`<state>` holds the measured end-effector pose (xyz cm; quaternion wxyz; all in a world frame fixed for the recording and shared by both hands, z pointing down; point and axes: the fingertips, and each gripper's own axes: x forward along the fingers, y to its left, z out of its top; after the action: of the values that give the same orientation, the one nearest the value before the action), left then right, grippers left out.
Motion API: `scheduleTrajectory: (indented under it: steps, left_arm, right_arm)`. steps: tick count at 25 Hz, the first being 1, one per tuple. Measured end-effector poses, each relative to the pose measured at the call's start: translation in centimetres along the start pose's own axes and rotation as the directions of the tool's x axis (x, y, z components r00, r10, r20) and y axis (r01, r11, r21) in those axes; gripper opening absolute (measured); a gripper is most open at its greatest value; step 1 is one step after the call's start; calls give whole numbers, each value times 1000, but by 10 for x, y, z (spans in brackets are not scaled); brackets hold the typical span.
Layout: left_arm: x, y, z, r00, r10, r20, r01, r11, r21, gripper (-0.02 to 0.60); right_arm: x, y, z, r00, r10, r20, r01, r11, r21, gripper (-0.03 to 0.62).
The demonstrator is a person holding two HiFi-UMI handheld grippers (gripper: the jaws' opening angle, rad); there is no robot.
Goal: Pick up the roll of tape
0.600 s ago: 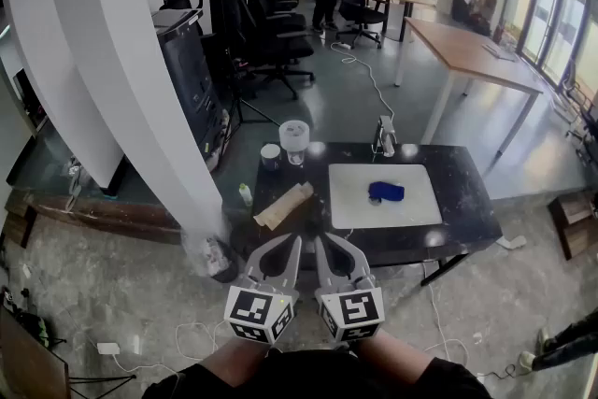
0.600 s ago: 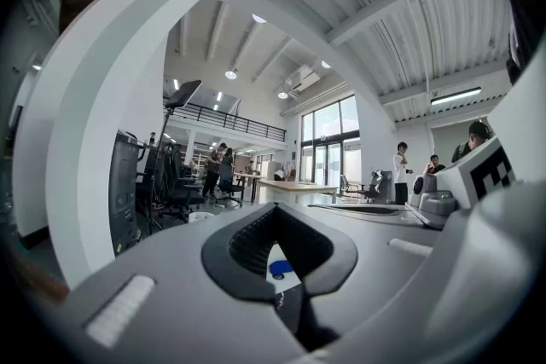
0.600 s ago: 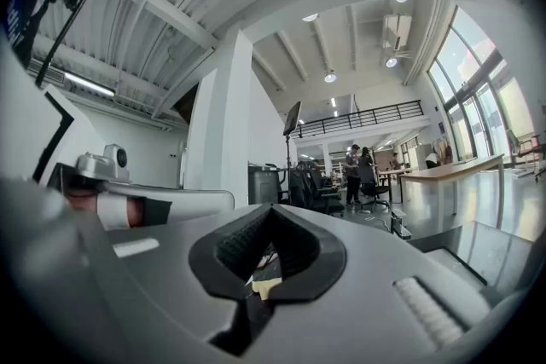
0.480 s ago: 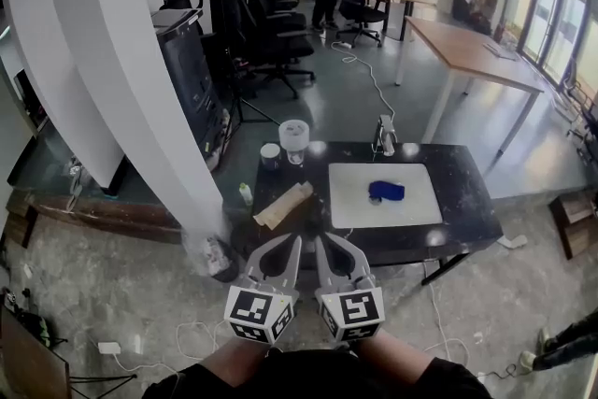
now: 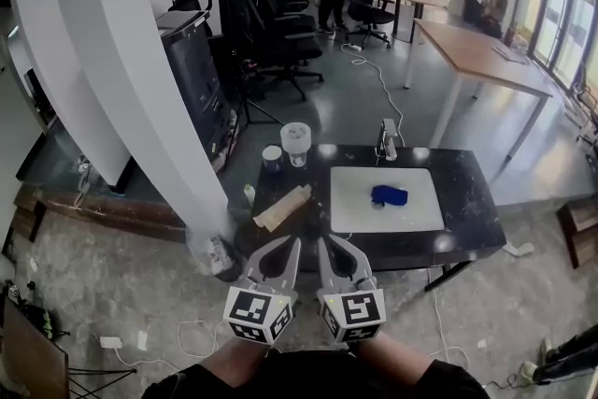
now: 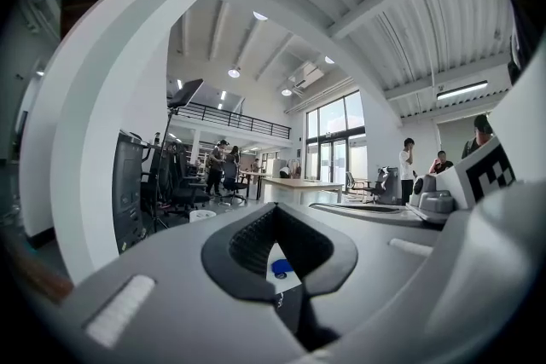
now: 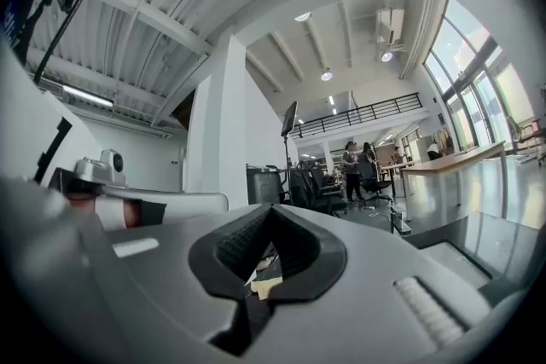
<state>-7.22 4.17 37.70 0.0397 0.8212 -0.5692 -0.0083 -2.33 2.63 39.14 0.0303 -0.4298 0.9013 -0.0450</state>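
both grippers sit low in the head view, side by side and pointing level toward the black table (image 5: 464, 201). the left gripper (image 5: 289, 247) has its jaws pressed together with nothing between them, and the right gripper (image 5: 329, 247) is likewise closed and empty. the blue roll of tape (image 5: 388, 195) lies on a white mat (image 5: 357, 212) on the tabletop, a little right of the mat's middle, at about 1 o'clock from the right gripper and well apart from both. it is too small to tell whether it lies flat or on its edge. from the tape, a brown paper bag (image 5: 283, 206) lies at 9 o'clock just off the mat, a white cup (image 5: 295, 137) and a small dark can (image 5: 271, 156) stand at about 10 o'clock near the far edge, and a small metal object (image 5: 389, 140) stands at 12 o'clock
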Motion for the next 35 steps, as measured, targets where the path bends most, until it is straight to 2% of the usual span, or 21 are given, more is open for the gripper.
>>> scheduleTrajectory:
  steps: [11, 22, 29, 35]
  left_arm:
    - [24, -6, -5, 993, 110, -30, -109, 994, 32, 12]
    - [53, -17, -1, 990, 136, -40, -133, 989, 65, 12]
    - [73, 10, -9, 991, 131, -40, -129, 991, 38, 12]
    - [102, 59, -12, 995, 99, -25, -98, 995, 19, 12]
  right_arm:
    - [0, -44, -6, 998, 66, -3, -65, 996, 62, 6]
    - [7, -66, -8, 993, 120, -3, -119, 990, 80, 6]
    - [31, -75, -22, 993, 109, -37, -106, 992, 67, 6]
    - [73, -77, -31, 996, 67, -60, -65, 998, 26, 6]
